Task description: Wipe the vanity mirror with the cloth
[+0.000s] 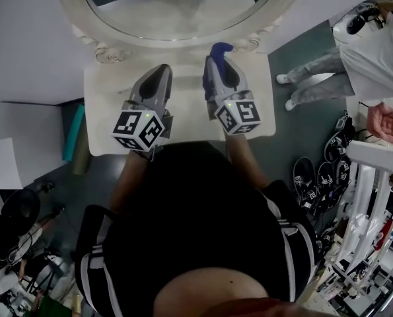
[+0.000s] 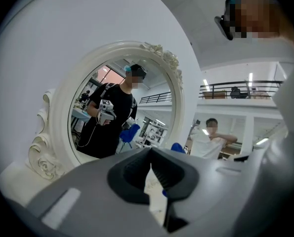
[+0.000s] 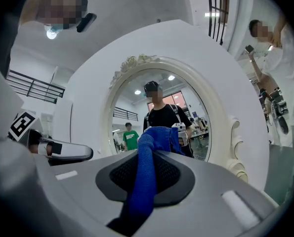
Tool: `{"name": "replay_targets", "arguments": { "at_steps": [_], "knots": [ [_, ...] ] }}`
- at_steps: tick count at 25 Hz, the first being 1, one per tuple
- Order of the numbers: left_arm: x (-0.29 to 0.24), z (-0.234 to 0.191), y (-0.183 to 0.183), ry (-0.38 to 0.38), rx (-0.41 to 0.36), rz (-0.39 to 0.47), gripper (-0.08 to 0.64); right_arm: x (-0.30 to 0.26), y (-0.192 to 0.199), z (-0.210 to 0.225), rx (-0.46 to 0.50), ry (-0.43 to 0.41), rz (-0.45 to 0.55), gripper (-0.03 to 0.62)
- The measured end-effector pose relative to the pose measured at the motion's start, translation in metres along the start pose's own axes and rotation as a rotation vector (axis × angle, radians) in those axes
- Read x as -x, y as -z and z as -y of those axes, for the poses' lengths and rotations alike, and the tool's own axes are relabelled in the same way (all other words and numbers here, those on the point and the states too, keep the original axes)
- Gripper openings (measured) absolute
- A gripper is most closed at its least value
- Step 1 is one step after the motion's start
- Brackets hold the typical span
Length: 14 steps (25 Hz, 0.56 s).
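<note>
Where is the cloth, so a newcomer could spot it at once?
Find the white oval vanity mirror on the tabletop. Just before its frame, the right gripper pinches the cloth: a bright blue strip, while the left gripper beside it holds nothing.

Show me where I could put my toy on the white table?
The table is bare along its left edge, beside the left gripper, and on its right side past the right gripper. The middle is crowded: both grippers hang there, the cloth close under the mirror.
</note>
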<state>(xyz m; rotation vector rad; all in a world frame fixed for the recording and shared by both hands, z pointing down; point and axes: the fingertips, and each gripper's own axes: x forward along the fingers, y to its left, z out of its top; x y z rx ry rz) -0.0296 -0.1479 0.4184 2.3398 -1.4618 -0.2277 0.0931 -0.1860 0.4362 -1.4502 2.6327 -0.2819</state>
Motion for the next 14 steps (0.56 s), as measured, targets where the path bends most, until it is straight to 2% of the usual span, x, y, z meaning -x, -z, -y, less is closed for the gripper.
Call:
{"name": "replay_targets", "arguments": {
  "at_steps": [14],
  "knots": [
    [-0.0029, 0.0024, 0.0011, 0.013, 0.003, -0.004, 0.012, 0.0062, -0.0014, -0.0024, 0.005, 0.008, 0.003, 0.061]
  ]
}}
